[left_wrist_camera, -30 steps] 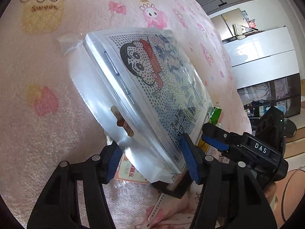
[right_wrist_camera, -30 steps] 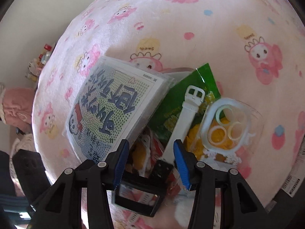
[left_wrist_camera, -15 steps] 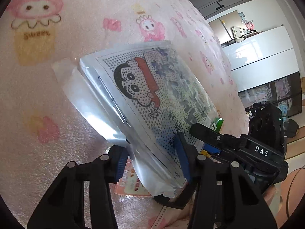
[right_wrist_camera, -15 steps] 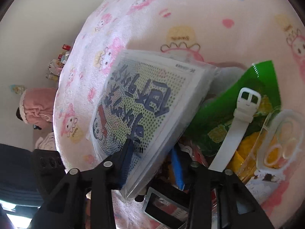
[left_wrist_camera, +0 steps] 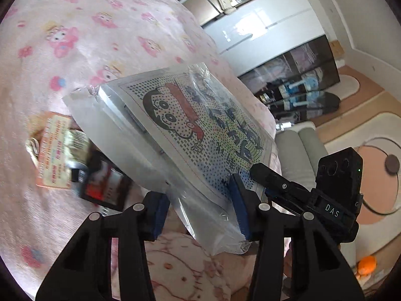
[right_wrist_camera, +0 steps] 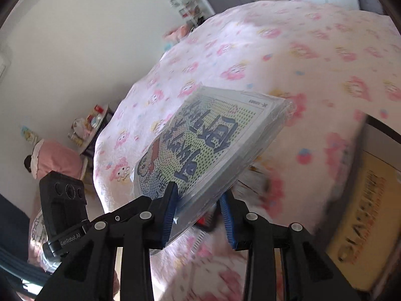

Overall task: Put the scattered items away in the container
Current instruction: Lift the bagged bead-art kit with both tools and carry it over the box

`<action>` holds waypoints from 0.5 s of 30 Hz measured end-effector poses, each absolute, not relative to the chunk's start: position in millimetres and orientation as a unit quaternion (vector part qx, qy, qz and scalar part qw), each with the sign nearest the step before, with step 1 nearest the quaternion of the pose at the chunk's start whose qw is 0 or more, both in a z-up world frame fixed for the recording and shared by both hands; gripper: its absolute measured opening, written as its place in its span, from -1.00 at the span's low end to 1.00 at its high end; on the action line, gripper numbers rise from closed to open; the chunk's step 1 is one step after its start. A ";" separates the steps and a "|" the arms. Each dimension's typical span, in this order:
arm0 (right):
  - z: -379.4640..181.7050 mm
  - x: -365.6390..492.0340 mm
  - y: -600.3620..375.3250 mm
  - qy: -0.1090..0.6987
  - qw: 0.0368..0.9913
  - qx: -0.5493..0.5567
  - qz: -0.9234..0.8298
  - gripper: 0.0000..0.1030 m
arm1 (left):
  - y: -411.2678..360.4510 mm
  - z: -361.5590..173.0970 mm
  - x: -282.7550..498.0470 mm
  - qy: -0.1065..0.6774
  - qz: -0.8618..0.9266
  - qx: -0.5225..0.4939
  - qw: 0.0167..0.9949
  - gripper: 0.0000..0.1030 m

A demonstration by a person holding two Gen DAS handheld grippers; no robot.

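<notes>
A: Both tongs were seen clamped on one thing. The left gripper [left_wrist_camera: 200, 210] was closed across the near corner of the bagged cartoon board [left_wrist_camera: 190, 135], one blue pad [left_wrist_camera: 239, 208] pressed on the printed face and the other under the clear wrapping.

B: And the right gripper [right_wrist_camera: 199, 210]?

A: It was shut on the same bagged cartoon board [right_wrist_camera: 213, 145], from the opposite side. Its left pad [right_wrist_camera: 169, 213] was laid on the printed face, its right pad beneath the lower edge. In the left wrist view the right gripper's black body [left_wrist_camera: 313, 200] was found just beside the left gripper's right finger.

B: Where was the board held?

A: It was raised off the pink blanket [left_wrist_camera: 100, 25] and tilted, its far edge higher than the clamped end. It was carried over the blanket [right_wrist_camera: 300, 50], near its edge, clear of the fabric.

B: What was noted underneath?

A: A black-framed item [left_wrist_camera: 105, 188] and an orange printed packet [left_wrist_camera: 54, 150] were seen lying on the blanket below the board's left side, blurred. Whether they were touching each other could not be told.

B: And the container?

A: A yellowish cardboard box [right_wrist_camera: 363, 220] was made out at the right edge of the right wrist view, beside the blanket's edge, heavily blurred; its lettering could not be read with certainty.
</notes>
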State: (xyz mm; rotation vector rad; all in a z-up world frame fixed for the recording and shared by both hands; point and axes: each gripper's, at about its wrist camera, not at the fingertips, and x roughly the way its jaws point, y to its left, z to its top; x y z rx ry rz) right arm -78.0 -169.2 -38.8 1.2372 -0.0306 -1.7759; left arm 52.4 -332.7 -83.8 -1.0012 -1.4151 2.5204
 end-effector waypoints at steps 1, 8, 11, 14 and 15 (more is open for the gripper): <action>-34.4 -74.9 -149.5 -0.014 0.460 0.498 -0.735 -0.42 | -315.4 -80.4 47.4 -0.457 0.821 -0.336 0.062 -0.08; -22.0 -71.0 9.5 -0.067 0.364 0.476 -0.797 -0.42 | -183.8 -62.8 5.6 -0.397 0.802 -0.408 0.180 -0.08; -32.8 -76.9 73.5 -0.115 0.326 0.476 -0.808 -0.42 | -135.7 -65.8 -17.8 -0.370 0.791 -0.440 0.211 -0.08; -56.1 -77.7 129.2 -0.179 0.301 0.487 -0.800 -0.41 | -96.8 -72.9 -38.0 -0.343 0.781 -0.468 0.232 -0.09; -63.1 -78.1 142.9 -0.197 0.294 0.489 -0.797 -0.41 | -86.9 -75.4 -43.3 -0.338 0.777 -0.476 0.237 -0.09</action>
